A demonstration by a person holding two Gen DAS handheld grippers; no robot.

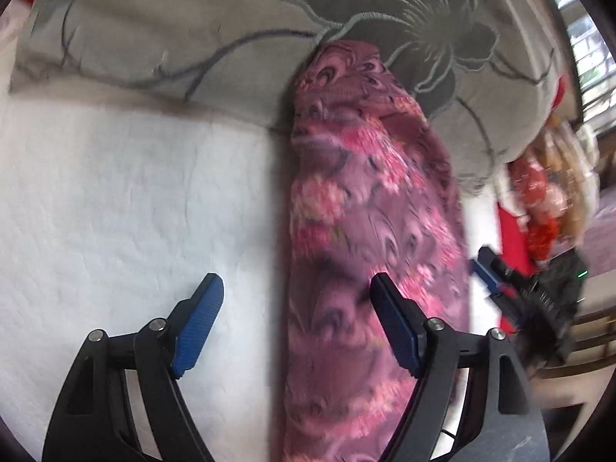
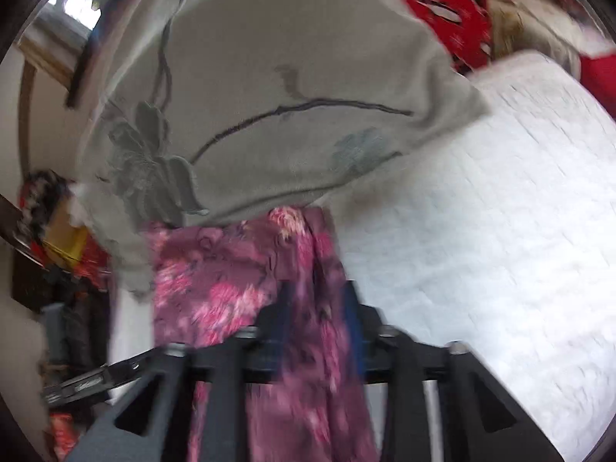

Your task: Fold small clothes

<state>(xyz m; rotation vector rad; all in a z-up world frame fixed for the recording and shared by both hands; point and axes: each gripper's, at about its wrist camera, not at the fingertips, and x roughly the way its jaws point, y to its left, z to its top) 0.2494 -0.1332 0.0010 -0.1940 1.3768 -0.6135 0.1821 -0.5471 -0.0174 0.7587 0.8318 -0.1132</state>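
I see the pink flowered garment point(image 1: 358, 231) lying as a long narrow strip on the white quilt point(image 1: 127, 200), its far end up against the grey pillow point(image 1: 184, 38) (the one stitched with big flowers). My right gripper point(image 2: 317, 308) is clamped on the near part of that cloth, fingers close together with fabric bunched between them. My left gripper point(image 1: 296, 319) is spread wide, one finger over the quilt beside the strip, the other over the cloth. Red patterned fabric point(image 2: 450, 7) sits beyond the pillow.
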